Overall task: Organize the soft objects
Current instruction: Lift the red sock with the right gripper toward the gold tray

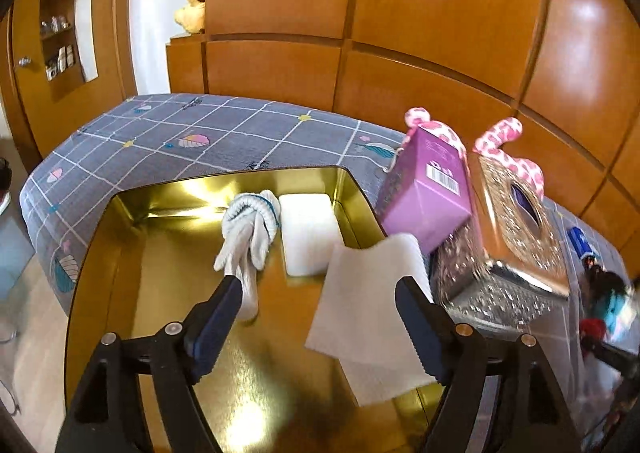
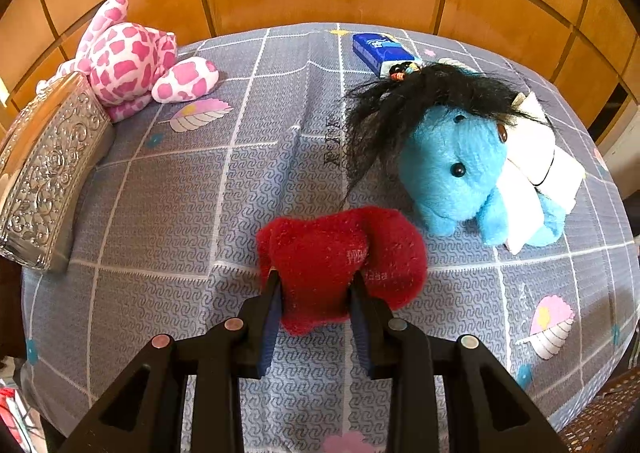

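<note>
Left gripper [image 1: 320,289] hangs over the gold tin [image 1: 120,253], jaws apart and clamped on nothing; a white tissue sheet [image 1: 368,309] sits between them, its edge against the right-hand finger, draped over the tin's right rim — cannot tell if it is still caught on that finger; inside the tin a knotted white glove [image 1: 248,229] lies beside a white sponge block [image 1: 308,233], the two just touching; right of the tin a purple box [image 1: 428,193] leans on a silver embossed tissue box [image 1: 512,245], pink spotted plush [image 1: 504,137] poking up behind both; tin rests on the grey checked bedspread [image 1: 200,137], wooden panelling behind.

Right gripper [image 2: 316,285] points down at the bed, jaws pinched on a red plush heart [image 2: 340,257] — fingers press its lower part from both sides, heart resting on the sheet; blue plush with black mane [image 2: 456,165] stands just right of the heart, white folded cloth [image 2: 540,157] against its far side; blue tissue packet [image 2: 380,49] behind it near the headboard; pink plush and silver box far left, well apart from the heart.
</note>
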The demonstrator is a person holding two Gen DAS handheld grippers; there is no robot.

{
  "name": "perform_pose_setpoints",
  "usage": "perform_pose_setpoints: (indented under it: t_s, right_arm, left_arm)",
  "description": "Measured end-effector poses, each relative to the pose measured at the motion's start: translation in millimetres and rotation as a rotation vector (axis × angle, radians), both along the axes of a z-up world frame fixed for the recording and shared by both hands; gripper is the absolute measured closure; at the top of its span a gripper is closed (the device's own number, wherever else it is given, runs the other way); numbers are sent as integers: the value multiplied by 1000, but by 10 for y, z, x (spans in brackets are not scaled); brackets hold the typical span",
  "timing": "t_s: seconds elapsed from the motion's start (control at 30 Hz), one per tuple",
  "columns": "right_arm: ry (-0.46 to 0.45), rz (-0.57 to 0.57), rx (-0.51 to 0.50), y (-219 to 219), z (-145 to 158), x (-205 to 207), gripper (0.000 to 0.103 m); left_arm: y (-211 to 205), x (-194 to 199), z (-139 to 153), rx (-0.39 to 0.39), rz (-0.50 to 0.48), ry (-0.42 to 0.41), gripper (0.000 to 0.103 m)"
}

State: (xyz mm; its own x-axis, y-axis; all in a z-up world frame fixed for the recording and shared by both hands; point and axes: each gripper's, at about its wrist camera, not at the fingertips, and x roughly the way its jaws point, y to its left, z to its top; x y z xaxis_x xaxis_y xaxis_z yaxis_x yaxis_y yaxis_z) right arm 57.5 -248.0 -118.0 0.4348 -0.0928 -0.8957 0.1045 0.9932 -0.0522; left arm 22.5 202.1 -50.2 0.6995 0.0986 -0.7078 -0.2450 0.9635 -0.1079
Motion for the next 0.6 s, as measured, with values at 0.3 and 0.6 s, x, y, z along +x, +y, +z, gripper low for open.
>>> perform_pose_setpoints:
  t_s: [0.3,0.6]
  right_arm:
    - [-32,-17,-27,53,10,-41,74]
    - [-52,44,66,267,110,-52,76]
  left_arm:
    - [-112,-114,43,11,-31,-19,21]
    - [-114,-153,67,11,-29,-25,20]
